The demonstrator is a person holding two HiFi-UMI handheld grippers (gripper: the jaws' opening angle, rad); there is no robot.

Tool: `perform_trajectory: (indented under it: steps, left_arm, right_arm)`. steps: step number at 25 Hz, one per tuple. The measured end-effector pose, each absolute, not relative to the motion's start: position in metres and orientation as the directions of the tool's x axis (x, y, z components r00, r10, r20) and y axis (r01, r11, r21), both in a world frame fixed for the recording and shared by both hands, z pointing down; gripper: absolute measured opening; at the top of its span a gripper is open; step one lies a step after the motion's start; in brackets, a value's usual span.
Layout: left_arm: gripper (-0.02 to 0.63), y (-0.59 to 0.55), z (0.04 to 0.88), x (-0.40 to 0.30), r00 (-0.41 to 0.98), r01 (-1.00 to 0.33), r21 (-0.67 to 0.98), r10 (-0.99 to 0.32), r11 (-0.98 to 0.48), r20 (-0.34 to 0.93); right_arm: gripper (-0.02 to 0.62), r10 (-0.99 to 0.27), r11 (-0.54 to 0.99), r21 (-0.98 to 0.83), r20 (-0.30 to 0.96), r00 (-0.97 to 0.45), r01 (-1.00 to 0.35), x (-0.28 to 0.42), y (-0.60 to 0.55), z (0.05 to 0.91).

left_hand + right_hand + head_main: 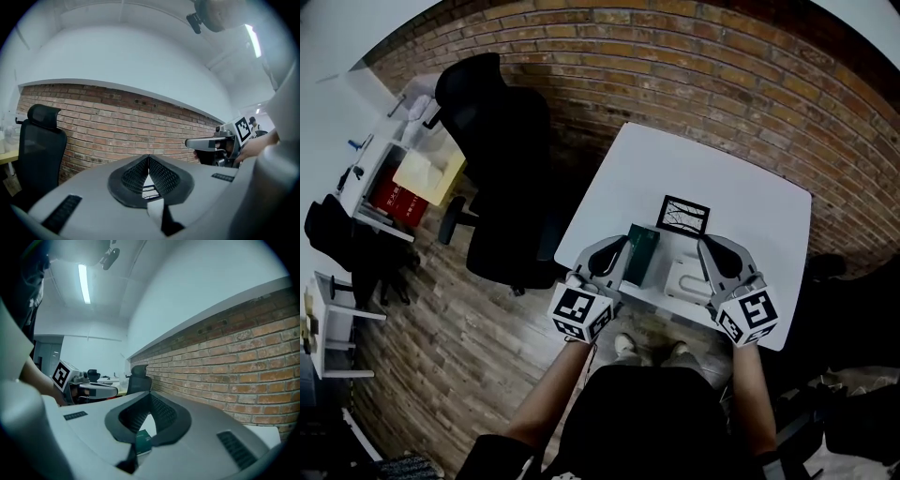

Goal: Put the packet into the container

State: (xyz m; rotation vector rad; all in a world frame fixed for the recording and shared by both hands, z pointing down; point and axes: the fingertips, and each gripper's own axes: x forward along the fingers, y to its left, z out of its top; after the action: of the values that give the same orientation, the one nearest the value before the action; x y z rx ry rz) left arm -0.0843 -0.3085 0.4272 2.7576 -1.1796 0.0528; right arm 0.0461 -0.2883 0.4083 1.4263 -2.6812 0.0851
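Note:
A dark green packet [640, 253] lies on the white table [741, 197] near its front edge, and it also shows low between the jaws as the packet [143, 441] in the right gripper view. To its right sits a white container [682, 279]. My left gripper [617, 244] is shut and empty, just left of the packet. On the other side of the container, my right gripper [706, 246] is shut and empty too. Both point level over the table's front edge. Each gripper view shows the other one: the right gripper [206, 143] and the left gripper [91, 391].
A black card with white lines [683, 216] lies behind the packet and container. A black office chair [502, 159] stands left of the table, with a desk and shelves [403, 178] beyond it. A brick wall [694, 75] runs behind the table.

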Motion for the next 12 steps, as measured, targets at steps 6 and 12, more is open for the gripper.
perform_trajectory:
  steps: [6,12]
  left_arm:
    - [0.009,-0.316,0.438,-0.088,0.725,-0.689,0.141,-0.682,-0.711,0.1]
    - [0.009,-0.319,0.442,-0.082,0.73,-0.681,0.183,-0.676,-0.709,0.097]
  right_arm:
    - [0.005,-0.861,0.499,0.001,0.114,-0.496,-0.866,0.042,-0.292,0.403]
    - [0.005,-0.85,0.516,0.004,0.126,-0.512,-0.857,0.044,-0.298,0.405]
